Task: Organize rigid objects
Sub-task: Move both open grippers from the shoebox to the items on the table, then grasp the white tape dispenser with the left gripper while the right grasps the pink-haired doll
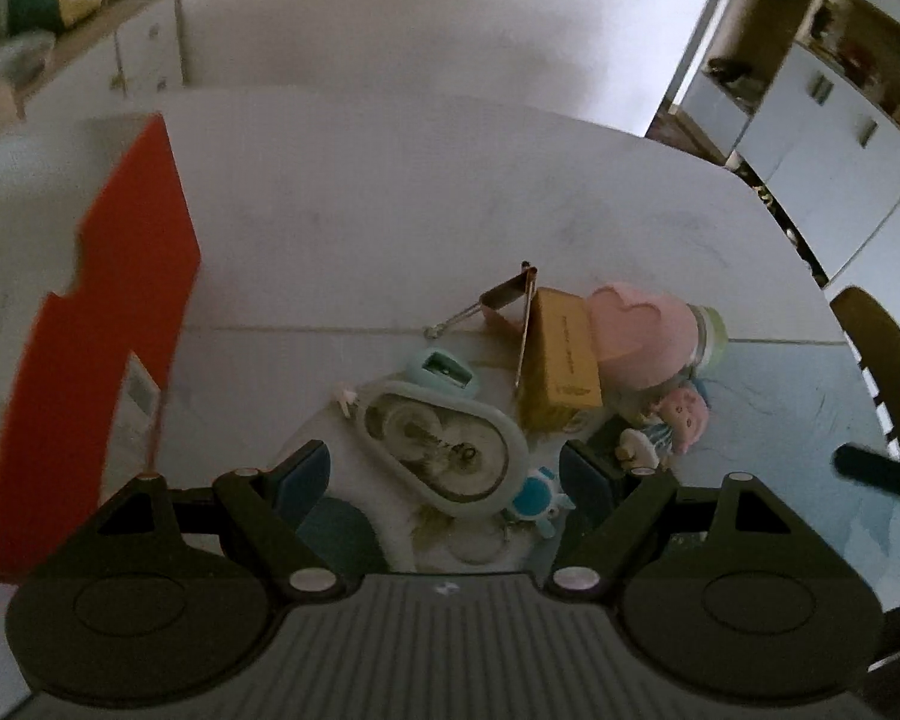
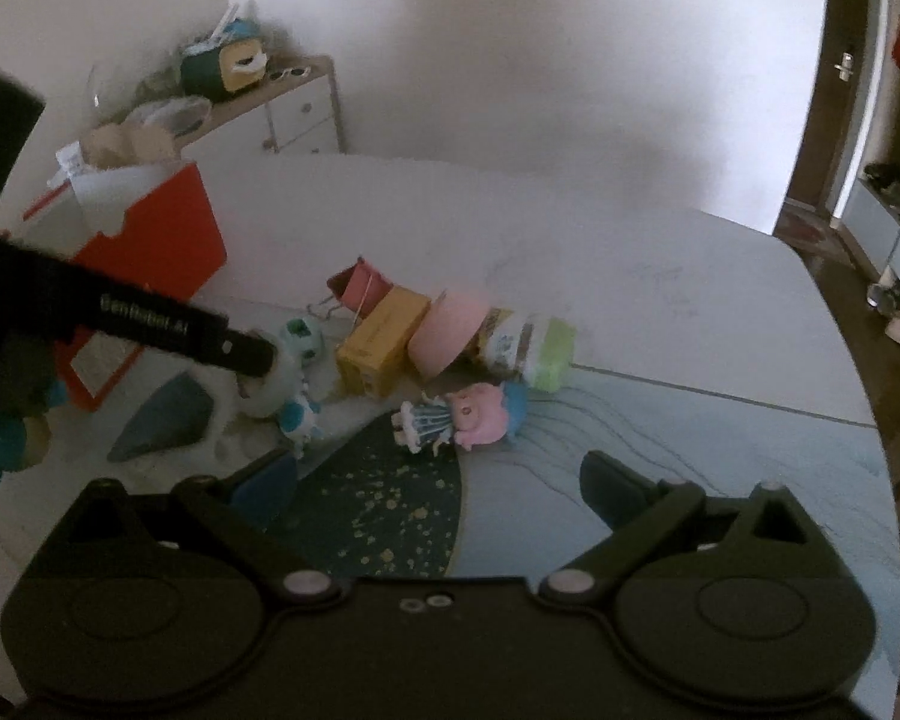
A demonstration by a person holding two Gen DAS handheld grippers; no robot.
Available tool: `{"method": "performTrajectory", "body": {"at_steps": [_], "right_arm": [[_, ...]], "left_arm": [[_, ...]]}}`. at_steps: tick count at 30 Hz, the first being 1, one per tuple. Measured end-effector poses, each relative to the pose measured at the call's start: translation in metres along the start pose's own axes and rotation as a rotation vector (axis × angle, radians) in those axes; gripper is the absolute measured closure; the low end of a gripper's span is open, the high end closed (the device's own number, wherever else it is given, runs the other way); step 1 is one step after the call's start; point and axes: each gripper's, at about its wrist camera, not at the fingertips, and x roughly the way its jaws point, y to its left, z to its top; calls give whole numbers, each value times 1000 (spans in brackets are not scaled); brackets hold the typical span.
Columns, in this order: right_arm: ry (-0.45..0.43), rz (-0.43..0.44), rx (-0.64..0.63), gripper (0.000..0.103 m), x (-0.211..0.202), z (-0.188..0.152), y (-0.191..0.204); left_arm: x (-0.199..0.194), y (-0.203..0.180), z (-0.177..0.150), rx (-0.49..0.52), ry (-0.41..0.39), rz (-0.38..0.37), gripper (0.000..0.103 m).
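Several small things lie heaped mid-table: a correction tape dispenser (image 1: 444, 441), yellow box (image 1: 561, 360), pink heart-lidded case (image 1: 642, 330) and doll (image 2: 456, 420). The left gripper (image 1: 447, 474) gapes wide around the dispenser; the right gripper (image 2: 438, 492) hangs wide, empty, near the doll. A red box (image 2: 162, 240) stands beside.

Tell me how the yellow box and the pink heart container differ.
The yellow box is rectangular with flat printed sides; the pink heart container is rounded, with a heart shape on its face. The box is mustard yellow, the container pale pink. Both lie tipped on the table, touching each other.
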Motion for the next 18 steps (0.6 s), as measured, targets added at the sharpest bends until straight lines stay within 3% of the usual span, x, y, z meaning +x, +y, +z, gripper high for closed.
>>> {"method": "performTrajectory", "body": {"at_steps": [9, 18], "right_arm": [[41, 9, -32, 10, 46, 8, -4], [61, 12, -57, 13, 68, 8, -6]], "left_arm": [[24, 13, 15, -242, 100, -37, 19], [42, 20, 15, -376, 149, -31, 19]]}}
